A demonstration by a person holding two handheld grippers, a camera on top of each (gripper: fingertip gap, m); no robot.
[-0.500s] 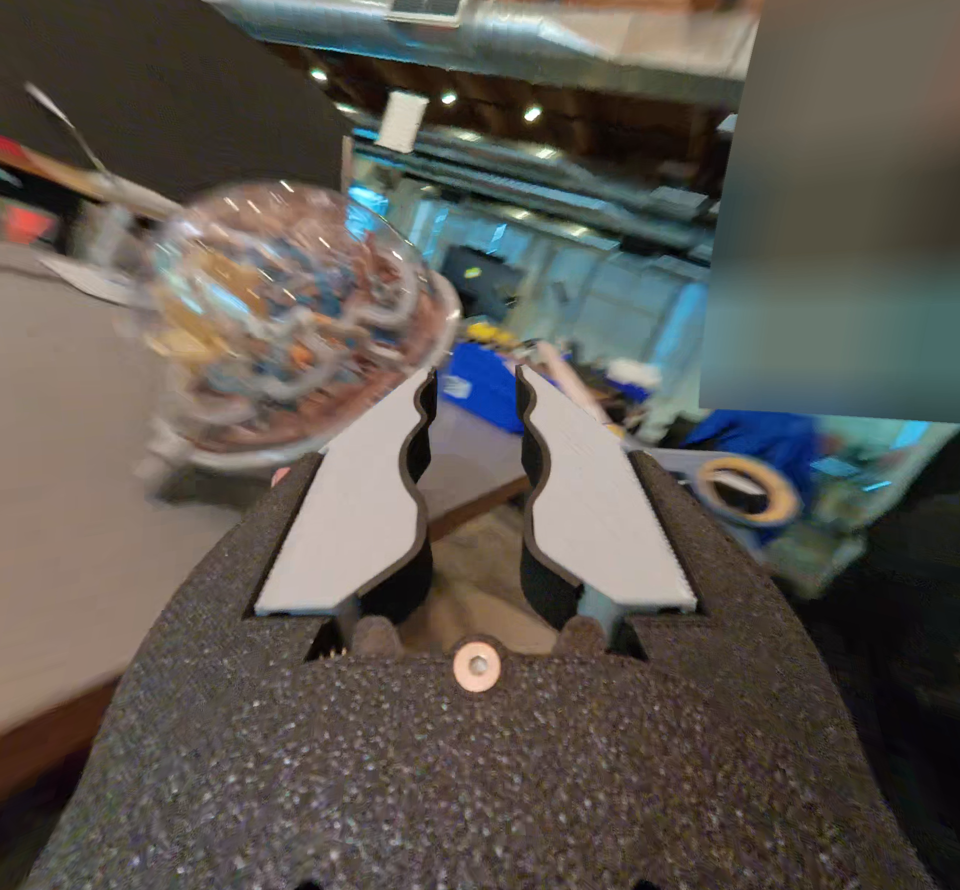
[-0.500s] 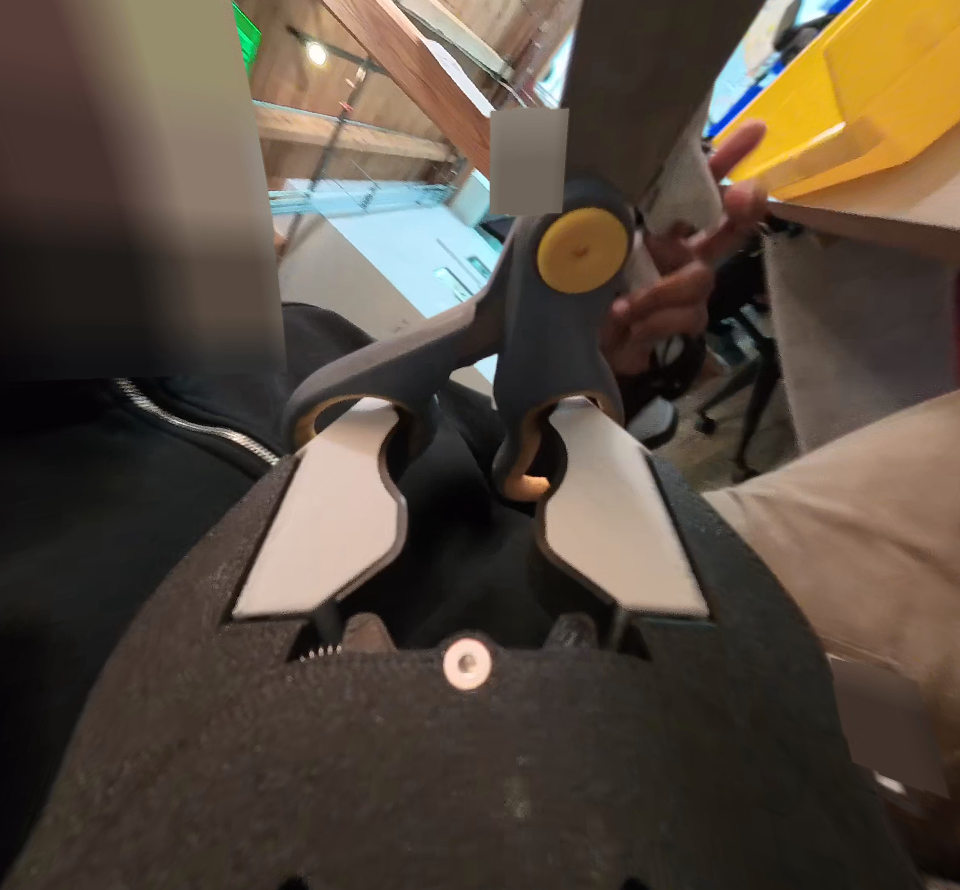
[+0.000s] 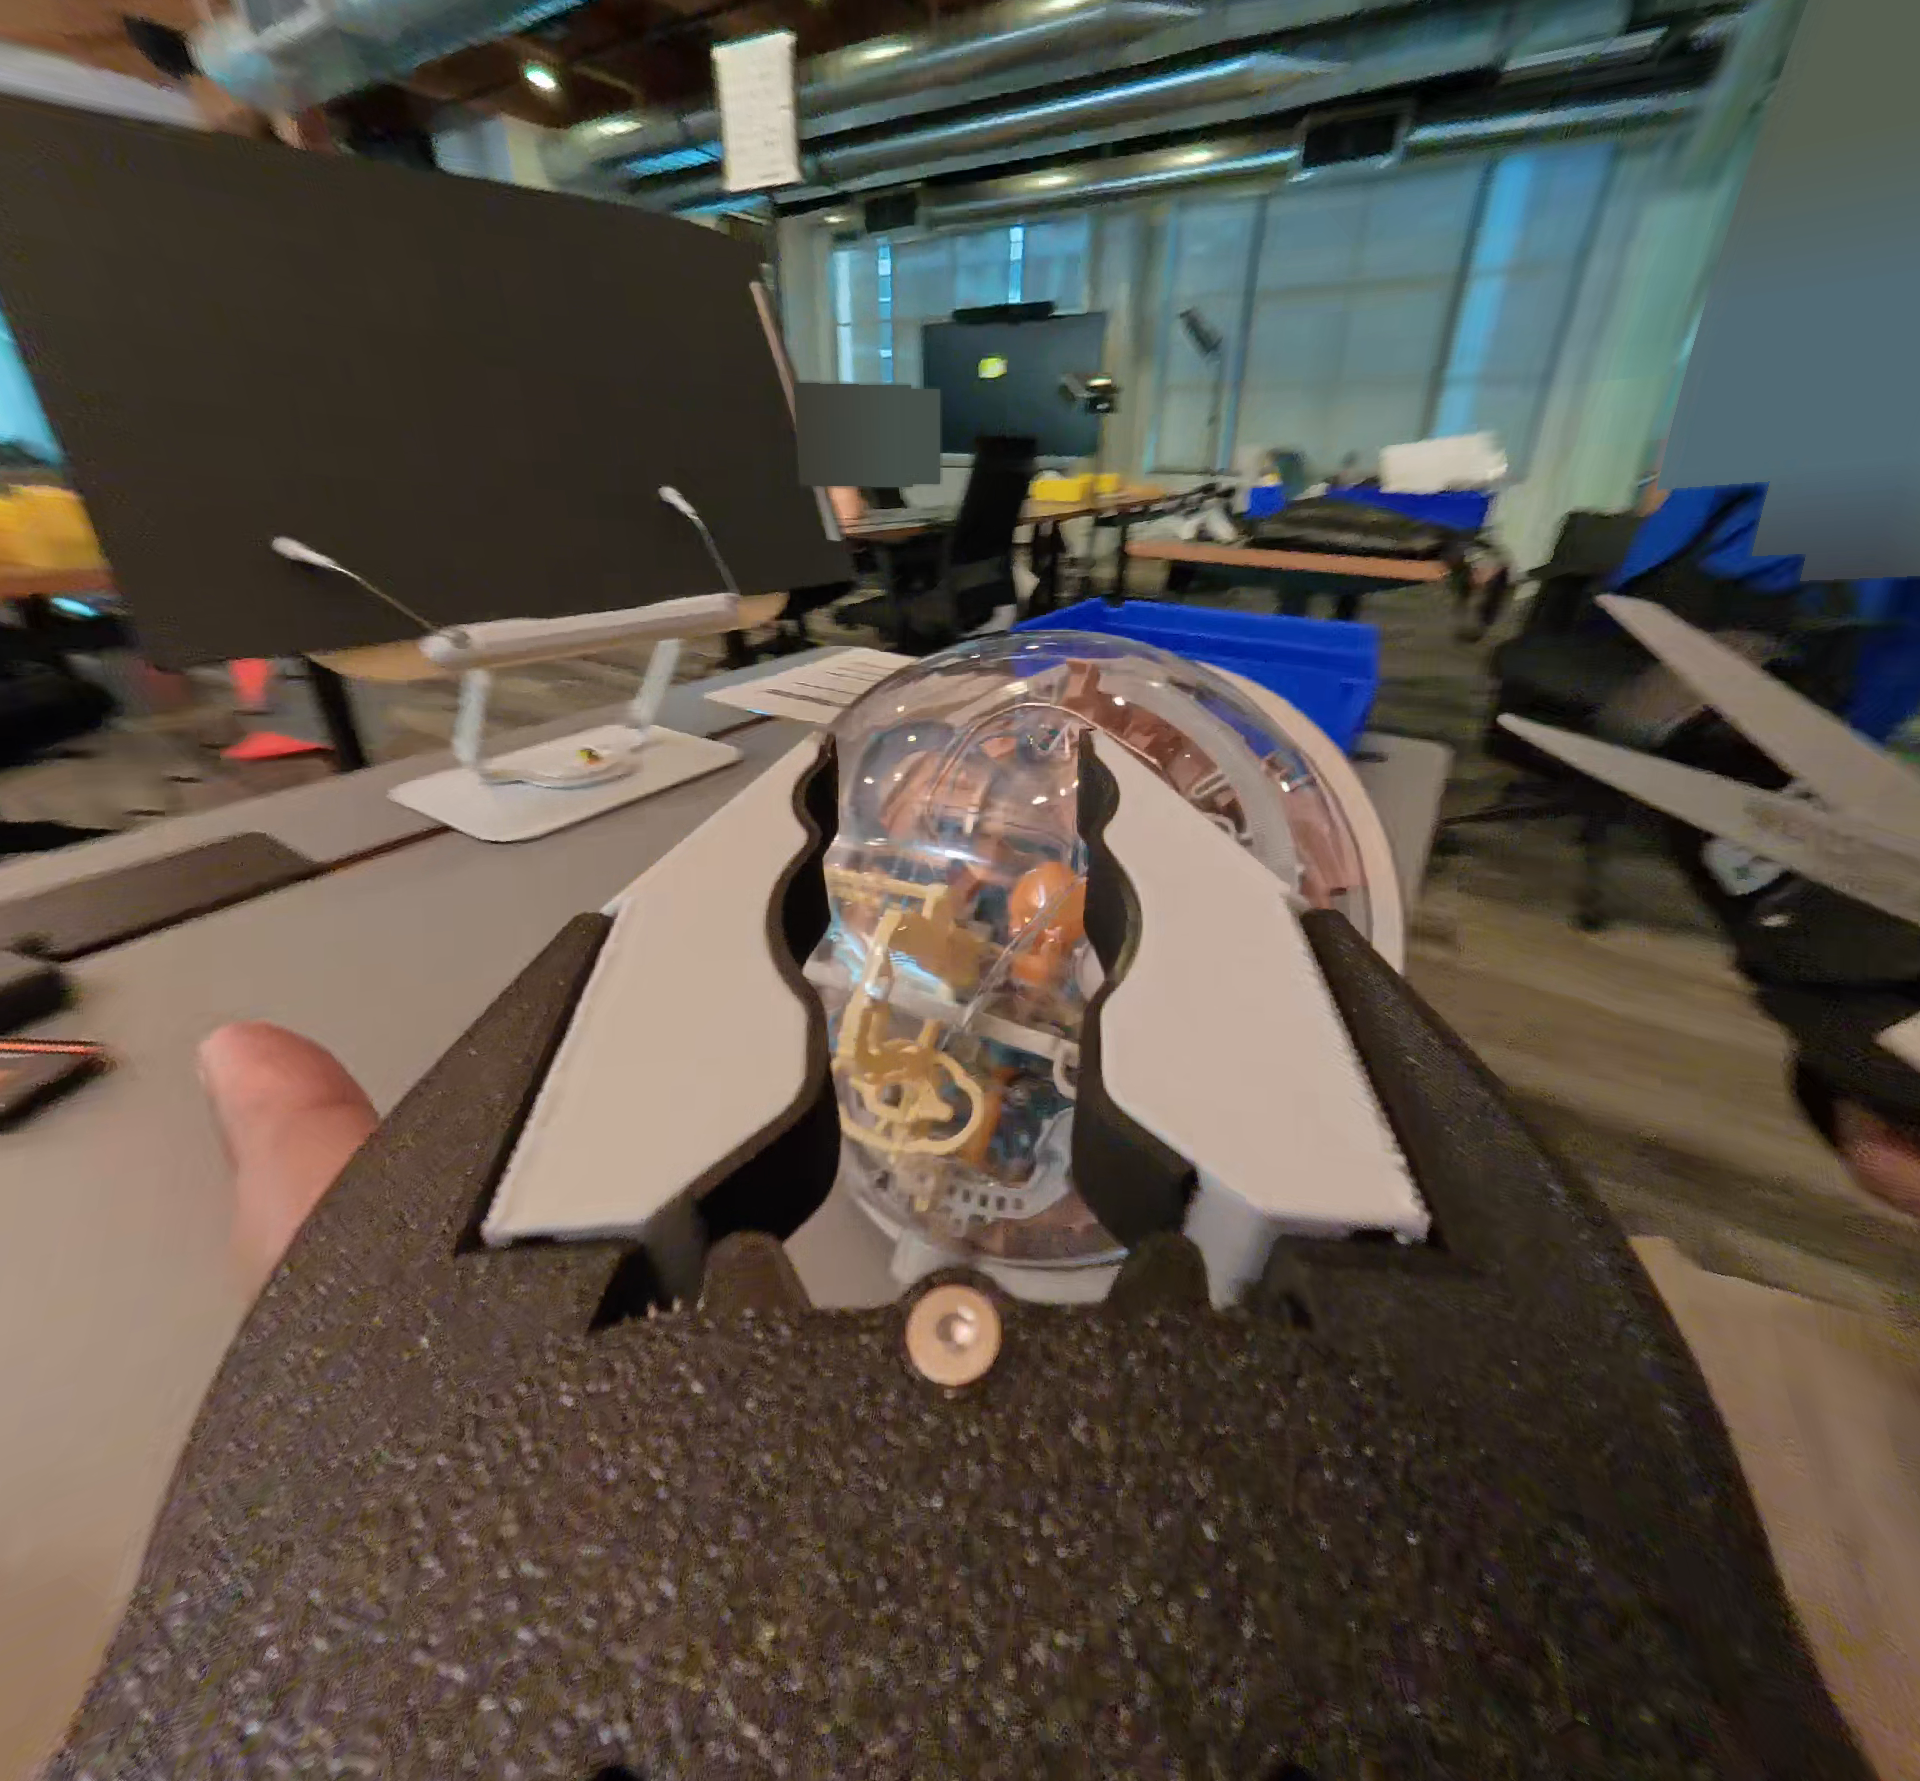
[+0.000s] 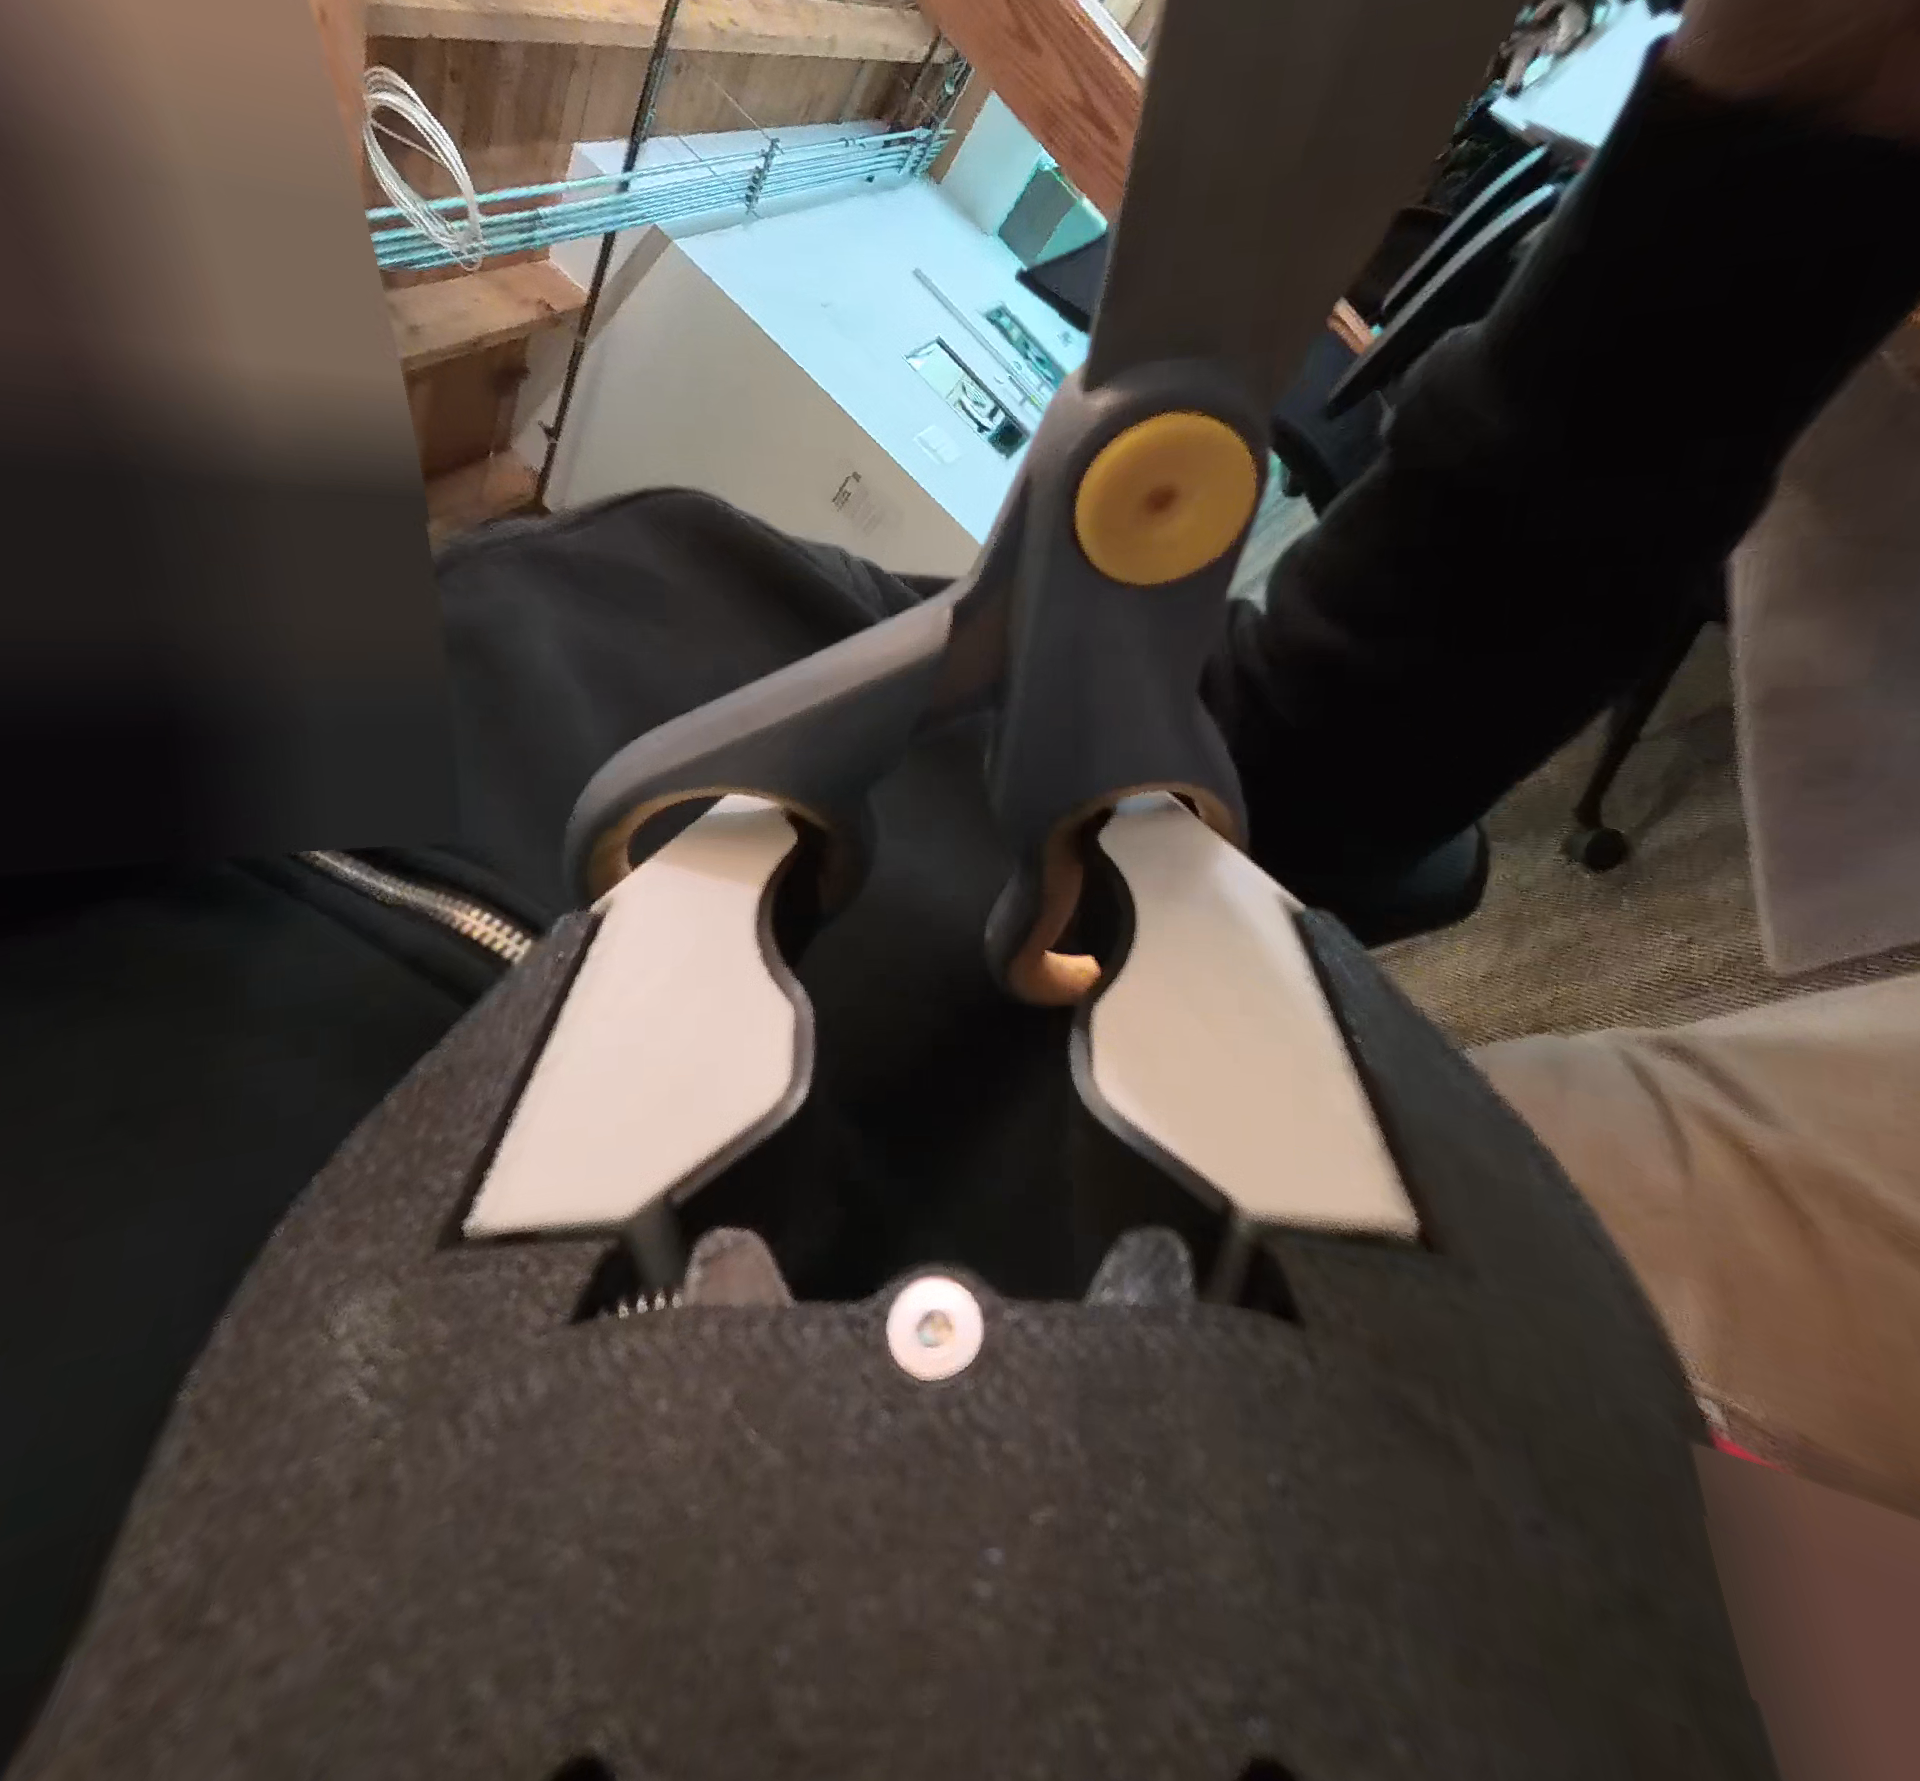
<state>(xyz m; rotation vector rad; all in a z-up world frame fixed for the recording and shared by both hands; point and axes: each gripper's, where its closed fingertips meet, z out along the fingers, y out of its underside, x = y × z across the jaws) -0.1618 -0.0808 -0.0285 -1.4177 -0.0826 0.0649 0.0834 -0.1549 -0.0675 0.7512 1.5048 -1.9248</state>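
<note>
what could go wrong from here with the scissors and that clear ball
1. The grey-handled scissors with a yellow pivot sit on the right gripper only by its fingers threaded through the handle loops, so they could swing or slide off.
2. Their open blades point out near the clear plastic maze ball, and a swing might strike it.
3. The ball is round and smooth between the left gripper fingers, so it could squirt out.

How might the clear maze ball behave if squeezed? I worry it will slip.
The clear maze ball looks smooth and round, so it may slip between the left gripper fingers. Set loose on the table, it would probably roll. Its hollow shell suggests lightness.
</note>
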